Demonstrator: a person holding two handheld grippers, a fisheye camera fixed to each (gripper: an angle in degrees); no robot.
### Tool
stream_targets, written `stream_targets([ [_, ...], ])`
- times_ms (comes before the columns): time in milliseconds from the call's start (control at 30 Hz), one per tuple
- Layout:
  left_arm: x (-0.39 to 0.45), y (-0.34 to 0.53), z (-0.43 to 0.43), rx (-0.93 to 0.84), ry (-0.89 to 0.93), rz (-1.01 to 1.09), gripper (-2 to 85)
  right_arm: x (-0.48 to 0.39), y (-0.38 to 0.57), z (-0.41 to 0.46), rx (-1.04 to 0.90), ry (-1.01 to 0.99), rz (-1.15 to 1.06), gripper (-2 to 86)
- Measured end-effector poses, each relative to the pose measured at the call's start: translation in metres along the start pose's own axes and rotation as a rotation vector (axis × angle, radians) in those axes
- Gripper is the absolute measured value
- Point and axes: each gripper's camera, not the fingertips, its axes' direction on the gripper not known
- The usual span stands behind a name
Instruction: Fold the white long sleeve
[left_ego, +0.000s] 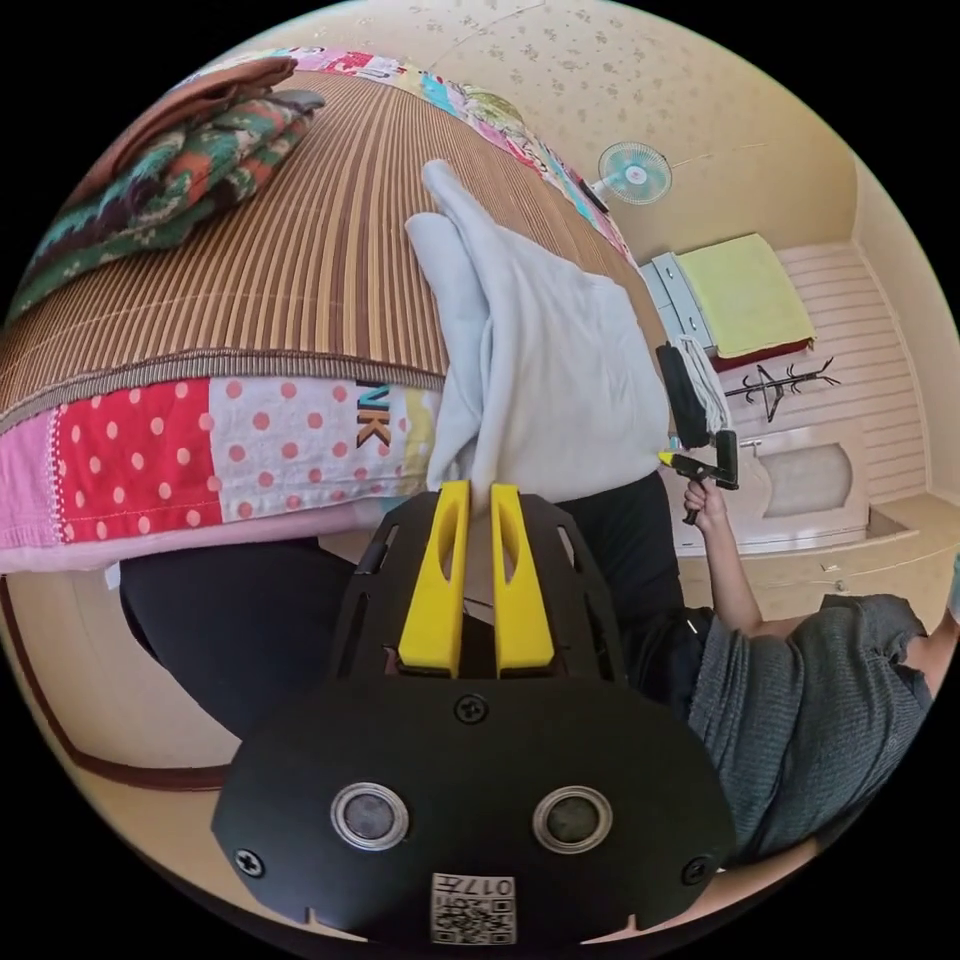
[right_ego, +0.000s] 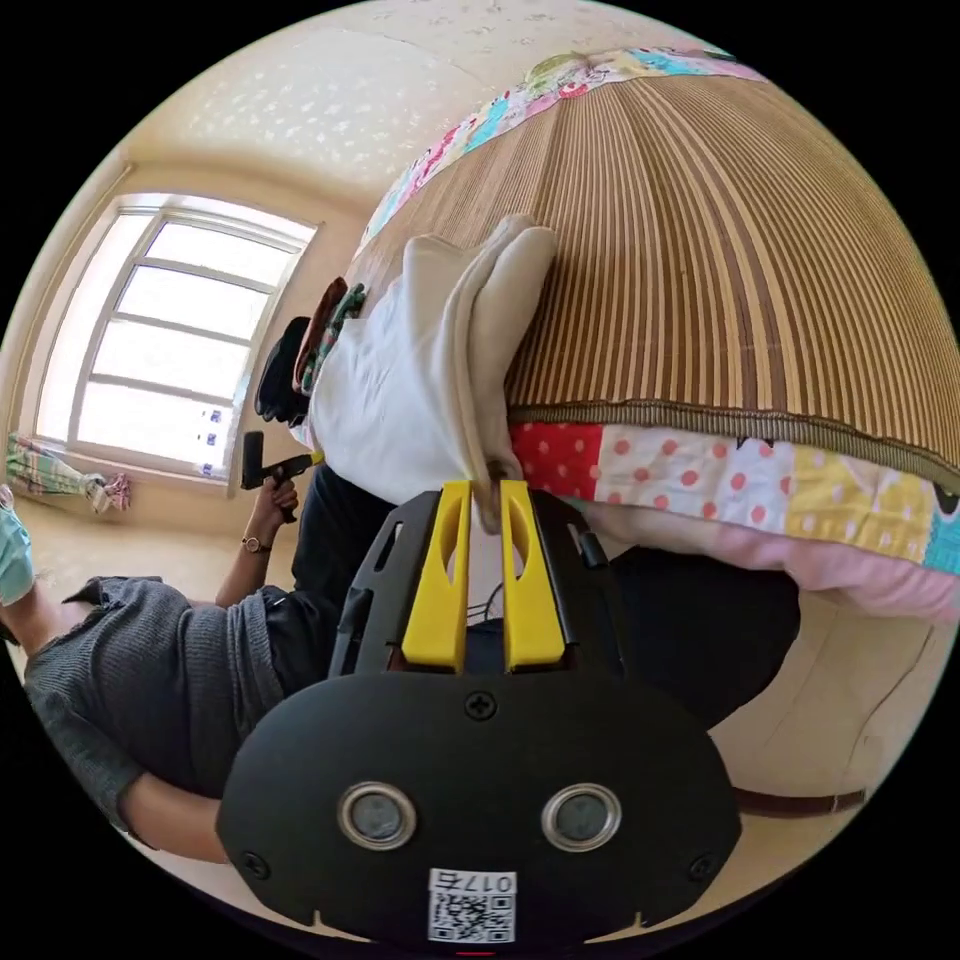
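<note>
Left gripper (left_ego: 478, 492) and right gripper (right_ego: 487, 490) each pinching white long sleeve (left_ego: 545, 390) hem, jaws nearly closed on cloth. Garment lying half-folded across striped bamboo mat (left_ego: 300, 250) on bed, hanging over quilt edge (left_ego: 200, 450). Judgement: keeping both corners level, taut. Wall fan (left_ego: 634, 172), window (right_ego: 170, 350) behind.

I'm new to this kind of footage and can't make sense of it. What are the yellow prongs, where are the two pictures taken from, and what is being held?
Each picture comes from a fisheye camera riding on a hand-held gripper; a person carries one in each hand. The yellow prongs are that gripper's own two jaws. In the left gripper view, the left gripper pinches one edge of the white long sleeve. In the right gripper view, the right gripper pinches its other edge. The garment hangs over the side of a bed covered by a striped bamboo mat above a patchwork quilt. Folded knitwear lies further along the mat.
</note>
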Motion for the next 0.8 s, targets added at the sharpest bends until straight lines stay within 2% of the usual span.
stream_targets([
  [67,-0.008,0.004,-0.006,0.035,0.034,-0.028,5.4,-0.010,-0.026,-0.013,0.150,-0.007,0.028,9.3],
  [133,-0.018,0.006,-0.010,0.043,0.048,-0.053,6.2,-0.019,-0.055,-0.009,0.154,0.025,0.019,10.7],
  [300,-0.021,0.005,-0.021,0.069,0.056,-0.047,6.5,-0.046,-0.132,0.058,0.000,0.295,-0.091,12.5],
  [400,-0.023,0.005,-0.032,0.092,0.080,-0.043,6.5,-0.056,-0.154,0.104,-0.124,0.427,-0.144,10.0],
  [467,-0.029,0.007,-0.037,0.092,0.116,-0.057,6.9,-0.078,-0.145,0.094,-0.030,0.443,-0.171,5.5],
  [567,-0.041,0.017,-0.043,0.121,0.187,-0.087,8.1,-0.093,-0.115,0.066,0.145,0.550,-0.132,4.4],
  [633,-0.061,0.027,-0.038,0.163,0.308,-0.167,10.9,-0.083,-0.105,0.065,0.181,0.536,-0.102,4.2],
  [800,-0.081,0.029,-0.012,0.206,0.411,-0.248,19.6,-0.017,-0.118,0.106,-0.006,0.451,0.115,5.4],
])
